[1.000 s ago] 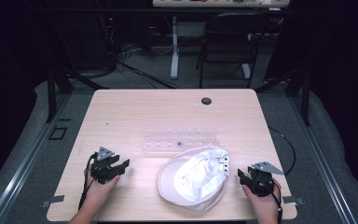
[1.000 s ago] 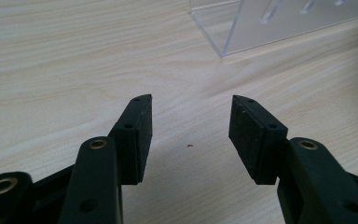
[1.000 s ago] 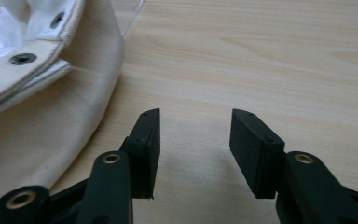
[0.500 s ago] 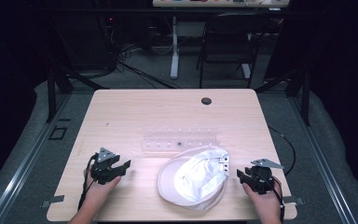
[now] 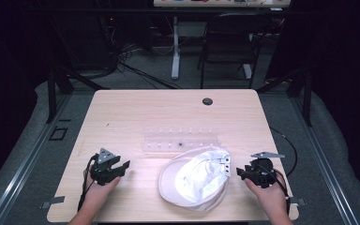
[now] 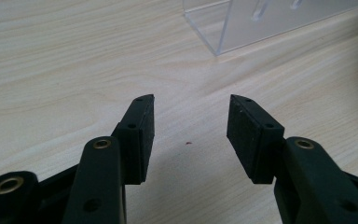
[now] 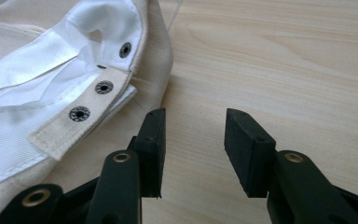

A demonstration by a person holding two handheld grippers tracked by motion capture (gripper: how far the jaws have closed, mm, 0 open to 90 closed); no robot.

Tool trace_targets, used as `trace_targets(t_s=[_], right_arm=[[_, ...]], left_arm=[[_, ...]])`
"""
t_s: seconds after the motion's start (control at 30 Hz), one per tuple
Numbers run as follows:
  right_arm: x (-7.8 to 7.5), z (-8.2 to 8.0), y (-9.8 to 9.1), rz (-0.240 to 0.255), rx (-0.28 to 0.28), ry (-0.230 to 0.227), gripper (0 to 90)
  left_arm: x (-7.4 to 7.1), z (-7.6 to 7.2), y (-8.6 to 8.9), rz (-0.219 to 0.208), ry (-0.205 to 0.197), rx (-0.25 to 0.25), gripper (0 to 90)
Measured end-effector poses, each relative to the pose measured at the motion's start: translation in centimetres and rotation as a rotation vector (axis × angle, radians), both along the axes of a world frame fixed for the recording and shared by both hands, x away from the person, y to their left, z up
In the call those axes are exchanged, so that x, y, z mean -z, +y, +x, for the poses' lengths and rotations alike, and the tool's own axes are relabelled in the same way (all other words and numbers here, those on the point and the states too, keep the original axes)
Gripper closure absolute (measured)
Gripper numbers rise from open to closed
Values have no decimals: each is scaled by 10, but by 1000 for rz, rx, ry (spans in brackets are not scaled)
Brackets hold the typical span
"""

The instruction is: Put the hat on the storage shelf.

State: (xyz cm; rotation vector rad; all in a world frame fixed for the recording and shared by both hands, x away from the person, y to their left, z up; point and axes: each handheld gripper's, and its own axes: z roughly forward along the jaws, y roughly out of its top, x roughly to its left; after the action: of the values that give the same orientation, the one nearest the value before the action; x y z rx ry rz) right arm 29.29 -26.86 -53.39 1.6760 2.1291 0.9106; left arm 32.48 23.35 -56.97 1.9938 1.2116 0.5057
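Note:
A cream cap (image 5: 194, 180) lies upside down at the table's front centre, its white lining and snap strap (image 7: 81, 112) facing up. My right gripper (image 5: 240, 172) hovers just right of the cap, open; its jaws have just been opening, with only bare wood between them (image 7: 195, 140). My left gripper (image 5: 123, 166) rests at the front left, pointing right toward the cap, and stands open. Its jaws (image 6: 190, 126) have just been closing a little, with nothing between them. A clear acrylic rack (image 5: 180, 140) lies behind the cap, and its corner (image 6: 242, 23) shows ahead of the left jaws.
The light wooden table (image 5: 136, 117) has a round black cable hole (image 5: 207, 101) near its far edge. Beyond the table stand a dark chair (image 5: 227, 42) and cables on the floor. A cable (image 5: 286, 140) trails off the table's right side.
My right gripper has risen slightly beside the cap. The left gripper, the cap and the rack stay where they were.

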Motion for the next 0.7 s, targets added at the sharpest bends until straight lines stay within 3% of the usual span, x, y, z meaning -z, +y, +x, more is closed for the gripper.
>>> trace_targets(t_s=[0.3,0.47,0.7], right_arm=[[-20,7,2,10,-13,9,552],[-31,13,3,4,-17,45,512],[-41,22,4,62,-28,102,517]], left_arm=[[1,0,-1,-2,17,3,514],[1,0,-2,2,19,2,512],[1,0,-2,8,16,6,512]])
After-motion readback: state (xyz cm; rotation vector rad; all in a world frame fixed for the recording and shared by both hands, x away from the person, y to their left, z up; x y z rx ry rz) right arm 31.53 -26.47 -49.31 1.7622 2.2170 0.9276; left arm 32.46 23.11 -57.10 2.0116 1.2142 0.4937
